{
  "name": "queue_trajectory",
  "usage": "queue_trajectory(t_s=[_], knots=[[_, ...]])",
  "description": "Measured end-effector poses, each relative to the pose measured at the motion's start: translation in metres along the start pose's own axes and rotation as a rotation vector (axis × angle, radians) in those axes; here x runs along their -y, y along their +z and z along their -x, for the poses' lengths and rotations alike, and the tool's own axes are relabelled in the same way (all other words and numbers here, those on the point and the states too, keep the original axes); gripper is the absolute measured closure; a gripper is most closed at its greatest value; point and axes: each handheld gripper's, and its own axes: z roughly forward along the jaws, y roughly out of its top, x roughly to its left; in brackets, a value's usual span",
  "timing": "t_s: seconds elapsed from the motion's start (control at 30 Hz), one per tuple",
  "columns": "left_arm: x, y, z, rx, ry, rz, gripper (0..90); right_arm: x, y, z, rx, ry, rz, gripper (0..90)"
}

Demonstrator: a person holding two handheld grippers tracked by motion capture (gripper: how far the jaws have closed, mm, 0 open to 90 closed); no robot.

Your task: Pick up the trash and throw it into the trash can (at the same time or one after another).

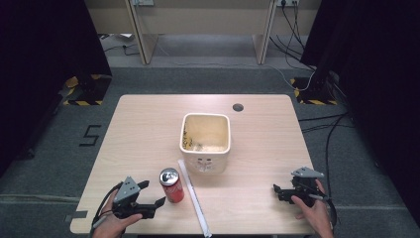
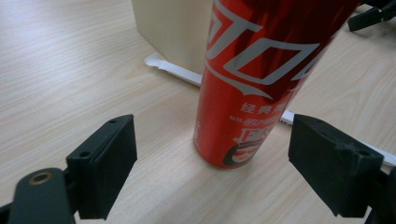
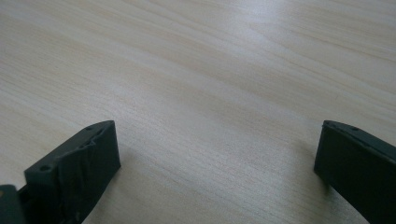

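High view, left gripper (image 1: 152,193): held low over the near left corner of the desk (image 1: 148,129), jaws spread apart, pointing toward the red can (image 1: 171,185).
High view, red can: upright on the desk, just beyond the left jaws' tips, untouched.
High view, white strip (image 1: 194,197): flat on the desk, just past the can from the left jaws.
High view, cream bin (image 1: 205,143): farther off than the can, between the two grippers and beyond both.
High view, right gripper (image 1: 277,190): near the right edge, jaws apart, well away from the can.
Left gripper view: can (image 2: 254,79) standing ahead of the open jaws, nearer the right-hand one, touching neither; bin wall (image 2: 170,30) and strip (image 2: 175,71) behind it.
Right gripper view: jaws wide apart over bare desk (image 3: 196,79), clamped on nothing.
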Motion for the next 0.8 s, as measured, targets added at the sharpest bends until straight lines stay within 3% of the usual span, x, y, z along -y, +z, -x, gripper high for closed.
queue_trajectory(t_s=[0.8], knots=[[-0.023,0.009,0.015,0.037,0.036,0.019,15.0,0.0,0.0,0.0,-0.001,-0.003,0.0,0.1]])
